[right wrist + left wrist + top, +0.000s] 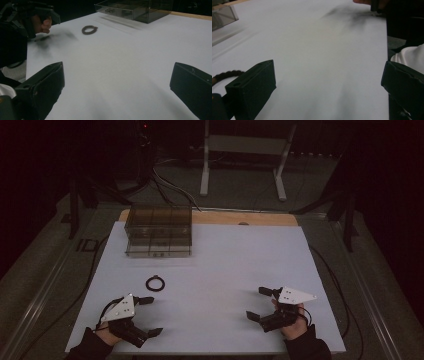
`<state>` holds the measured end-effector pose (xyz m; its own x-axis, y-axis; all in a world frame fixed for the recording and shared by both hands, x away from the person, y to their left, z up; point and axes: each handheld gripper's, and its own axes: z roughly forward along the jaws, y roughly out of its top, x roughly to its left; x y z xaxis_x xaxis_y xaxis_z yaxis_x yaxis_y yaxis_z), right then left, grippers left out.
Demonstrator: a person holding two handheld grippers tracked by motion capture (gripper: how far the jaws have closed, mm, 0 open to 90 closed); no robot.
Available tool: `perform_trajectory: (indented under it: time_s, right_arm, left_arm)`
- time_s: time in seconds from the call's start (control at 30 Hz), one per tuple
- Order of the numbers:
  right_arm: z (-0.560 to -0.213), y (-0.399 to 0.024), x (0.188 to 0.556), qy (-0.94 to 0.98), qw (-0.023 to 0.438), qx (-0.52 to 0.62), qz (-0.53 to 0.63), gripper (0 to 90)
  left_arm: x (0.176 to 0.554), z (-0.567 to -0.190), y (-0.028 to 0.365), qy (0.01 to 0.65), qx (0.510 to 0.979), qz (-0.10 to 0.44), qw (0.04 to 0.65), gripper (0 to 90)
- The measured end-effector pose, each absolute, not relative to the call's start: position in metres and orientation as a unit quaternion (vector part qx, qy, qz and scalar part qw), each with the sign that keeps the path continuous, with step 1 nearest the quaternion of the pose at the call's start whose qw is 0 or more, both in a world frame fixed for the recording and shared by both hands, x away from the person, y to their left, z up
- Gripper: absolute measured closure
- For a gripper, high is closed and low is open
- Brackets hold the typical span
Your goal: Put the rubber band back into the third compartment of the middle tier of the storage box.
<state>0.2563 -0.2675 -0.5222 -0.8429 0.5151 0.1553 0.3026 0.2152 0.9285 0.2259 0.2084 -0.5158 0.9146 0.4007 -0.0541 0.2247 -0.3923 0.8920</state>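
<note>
- Your left gripper [148,316] sits at the lower left of the high view, jaws wide and empty; your right gripper [259,303], lower right, also has its jaws wide with nothing between them.
- The black ring [156,283] lies flat on the bench [225,265], just above the left gripper and left of centre.
- It looks thin and low, so I'd expect jaws coming in level to skate over it or nudge it away.
- The clear drawer box [159,231] stands at the upper left; its dark walls hide any contents, and swinging wide could knock it.
</note>
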Motion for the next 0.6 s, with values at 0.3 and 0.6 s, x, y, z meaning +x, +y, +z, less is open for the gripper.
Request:
perform_trajectory:
  time_s: [0.3,0.6]
  right_arm:
    - [-0.521,-0.266,0.256,0.774,0.094,0.259,0.570,0.0]
    - [-0.520,-0.267,0.255,0.773,0.095,0.260,0.571,0.0]
  left_arm:
    - [0.227,-0.505,0.204,0.176,0.832,0.081,0.520,0.3]
    - [0.230,-0.493,0.202,0.167,0.833,0.082,0.521,0.3]
